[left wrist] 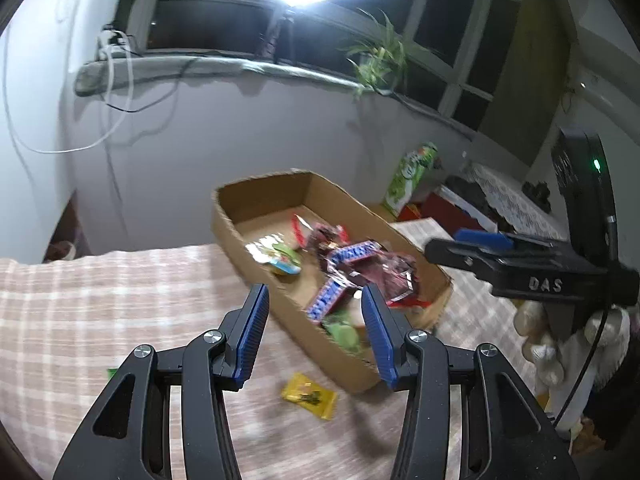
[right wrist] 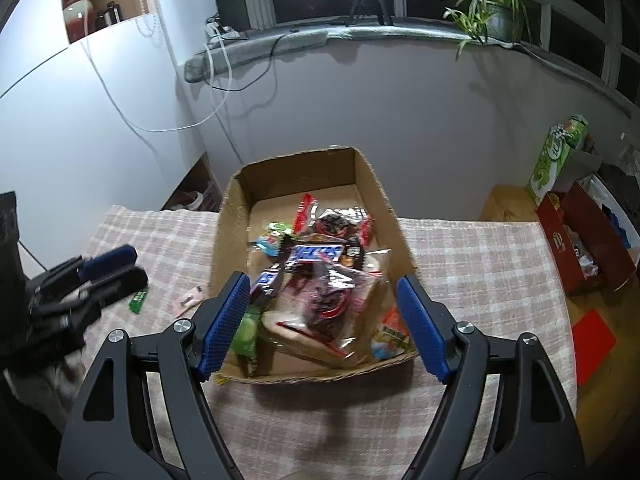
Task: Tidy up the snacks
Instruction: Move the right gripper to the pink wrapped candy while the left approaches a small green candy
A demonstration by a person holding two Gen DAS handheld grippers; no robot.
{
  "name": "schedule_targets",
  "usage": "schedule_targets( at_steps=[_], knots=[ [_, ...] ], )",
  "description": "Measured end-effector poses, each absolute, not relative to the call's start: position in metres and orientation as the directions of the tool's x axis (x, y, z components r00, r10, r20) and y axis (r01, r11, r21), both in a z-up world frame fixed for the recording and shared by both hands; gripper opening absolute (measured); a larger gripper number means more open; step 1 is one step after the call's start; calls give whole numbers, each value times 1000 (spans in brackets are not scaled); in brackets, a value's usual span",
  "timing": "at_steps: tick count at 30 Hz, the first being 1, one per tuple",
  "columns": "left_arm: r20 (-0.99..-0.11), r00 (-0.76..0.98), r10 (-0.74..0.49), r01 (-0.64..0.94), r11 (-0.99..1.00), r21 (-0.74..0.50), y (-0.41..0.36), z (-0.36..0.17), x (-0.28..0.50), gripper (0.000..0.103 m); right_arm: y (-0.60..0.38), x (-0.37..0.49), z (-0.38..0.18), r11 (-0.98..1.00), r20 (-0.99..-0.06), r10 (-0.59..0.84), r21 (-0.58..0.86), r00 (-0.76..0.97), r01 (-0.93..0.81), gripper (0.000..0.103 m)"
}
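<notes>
Inside the cardboard box (right wrist: 304, 184) on the checked tabletop (right wrist: 472, 264): a heap of wrapped snacks (right wrist: 316, 276), piled toward the near end. Just outside, on the cloth: a yellow packet (left wrist: 309, 395), a green packet (right wrist: 139, 300), a pink packet (right wrist: 187, 300). Above the box, right hand-held gripper (right wrist: 326, 322) spread wide, nothing pinched. Left hand-held gripper (left wrist: 316, 340) part-spread, empty too.

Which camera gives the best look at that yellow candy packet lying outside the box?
The left wrist view: the yellow packet lies in plain sight on the checked cloth beside the cardboard box. In the right wrist view only a yellow sliver peeks out by a finger.
</notes>
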State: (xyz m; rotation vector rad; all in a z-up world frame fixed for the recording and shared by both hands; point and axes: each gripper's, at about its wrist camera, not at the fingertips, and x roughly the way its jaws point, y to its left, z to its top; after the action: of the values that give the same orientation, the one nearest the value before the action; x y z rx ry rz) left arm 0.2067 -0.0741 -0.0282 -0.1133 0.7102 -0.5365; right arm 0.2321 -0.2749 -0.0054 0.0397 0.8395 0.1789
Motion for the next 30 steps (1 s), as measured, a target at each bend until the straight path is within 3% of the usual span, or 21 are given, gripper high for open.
schedule_targets(
  at_steps=[10,21,26,30],
  knots=[
    [-579,674,-458,323,888,-327,-4,-28,207,47,-225,200,0,957,-718,270,124,642,-264,79],
    [-627,677,-386,228,920,-319,50,-55,204,47,-134,165,-30,891,-749,311,15,585,-454,79],
    [-666,640,-382,236,923,-303,52,-75,204,47,-124,189,-54,906,-795,343,139,501,-400,78],
    [-692,602,-398,237,917,-321,54,-89,208,46,-128,218,-70,921,-825,367,257,429,-294,66]
  ],
)
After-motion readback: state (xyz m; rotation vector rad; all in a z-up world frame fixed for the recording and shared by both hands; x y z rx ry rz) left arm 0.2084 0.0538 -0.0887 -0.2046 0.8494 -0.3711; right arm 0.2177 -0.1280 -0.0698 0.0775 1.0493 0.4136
